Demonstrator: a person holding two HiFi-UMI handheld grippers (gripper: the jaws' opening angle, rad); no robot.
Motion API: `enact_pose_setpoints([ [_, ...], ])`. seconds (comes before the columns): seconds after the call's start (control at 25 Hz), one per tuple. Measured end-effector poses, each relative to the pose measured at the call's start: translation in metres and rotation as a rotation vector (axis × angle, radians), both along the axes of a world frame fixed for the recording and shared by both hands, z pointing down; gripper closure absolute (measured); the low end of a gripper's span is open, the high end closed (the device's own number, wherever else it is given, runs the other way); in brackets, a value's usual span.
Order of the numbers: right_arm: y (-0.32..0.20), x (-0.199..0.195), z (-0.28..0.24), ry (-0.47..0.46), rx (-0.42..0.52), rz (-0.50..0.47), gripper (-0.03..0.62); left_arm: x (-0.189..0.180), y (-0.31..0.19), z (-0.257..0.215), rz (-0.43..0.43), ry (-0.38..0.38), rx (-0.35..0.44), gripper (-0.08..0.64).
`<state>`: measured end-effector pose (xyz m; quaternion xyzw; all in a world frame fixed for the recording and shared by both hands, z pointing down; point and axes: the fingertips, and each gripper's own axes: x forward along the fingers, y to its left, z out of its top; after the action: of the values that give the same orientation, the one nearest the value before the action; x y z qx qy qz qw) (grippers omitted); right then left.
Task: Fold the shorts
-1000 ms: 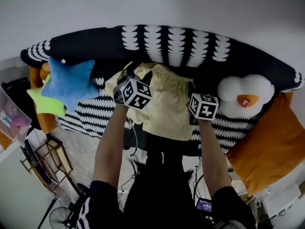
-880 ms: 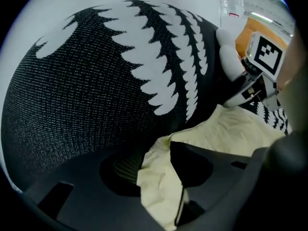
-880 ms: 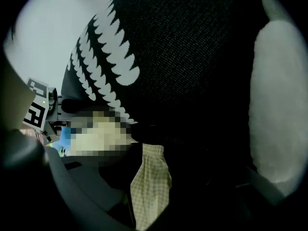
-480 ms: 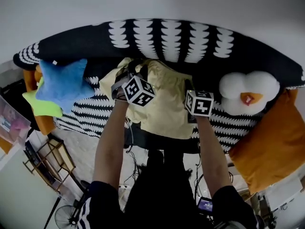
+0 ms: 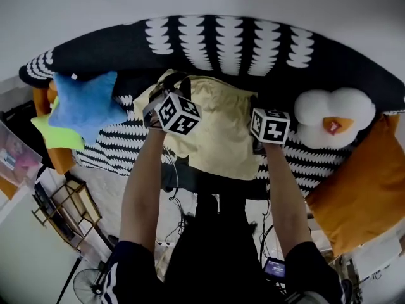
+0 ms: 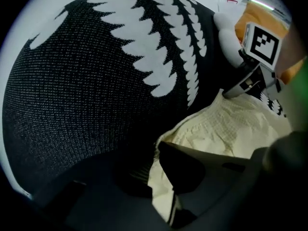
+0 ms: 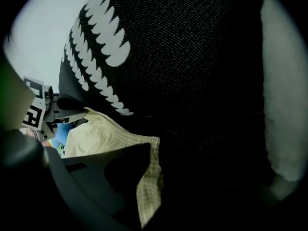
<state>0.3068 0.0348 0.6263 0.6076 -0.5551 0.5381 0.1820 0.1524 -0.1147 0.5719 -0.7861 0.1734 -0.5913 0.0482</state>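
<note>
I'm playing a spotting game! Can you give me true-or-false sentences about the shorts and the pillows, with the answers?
1. The shorts are pale yellow. True.
2. The blue star pillow lies to the right of the shorts. False: in the head view it lies to their left; the fried-egg pillow is on the right.
3. Both grippers are empty. False: the left gripper and the right gripper have just been closing their jaws, each pinching an edge of the shorts.
4. The shorts lie on a black-and-white blanket. True.

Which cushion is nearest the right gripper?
The white fried-egg plush cushion, just beside the right gripper; the blue star-shaped cushion and the orange cushion lie farther away.
</note>
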Motion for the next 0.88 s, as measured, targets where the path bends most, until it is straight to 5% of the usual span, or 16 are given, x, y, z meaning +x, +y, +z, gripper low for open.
enact_pose_setpoints([
  [0.2, -0.005, 0.022, -0.017, 0.111, 0.07, 0.046, 0.541, 0.015, -0.006, -0.025, -0.034, 0.126, 0.02, 0.52],
  [0.32, -0.004, 0.048, -0.027, 0.156, 0.11, 0.13, 0.541, 0.037, -0.001, -0.044, 0.004, 0.221, 0.101, 0.52],
  [0.44, 0.002, 0.058, -0.028, 0.125, 0.105, 0.144, 0.539, 0.05, 0.01, -0.051, 0.059, 0.252, 0.178, 0.52],
  [0.64, 0.009, 0.061, -0.038, 0.121, 0.148, 0.118, 0.535, 0.055, 0.017, -0.057, 0.043, 0.298, 0.163, 0.52],
  [0.72, 0.013, 0.058, -0.038, 0.086, 0.16, 0.13, 0.483, 0.052, 0.014, -0.061, 0.028, 0.303, 0.167, 0.519],
  [0.88, 0.016, 0.054, -0.036, 0.051, 0.192, 0.159, 0.583, 0.043, 0.016, -0.065, -0.01, 0.336, 0.127, 0.518],
])
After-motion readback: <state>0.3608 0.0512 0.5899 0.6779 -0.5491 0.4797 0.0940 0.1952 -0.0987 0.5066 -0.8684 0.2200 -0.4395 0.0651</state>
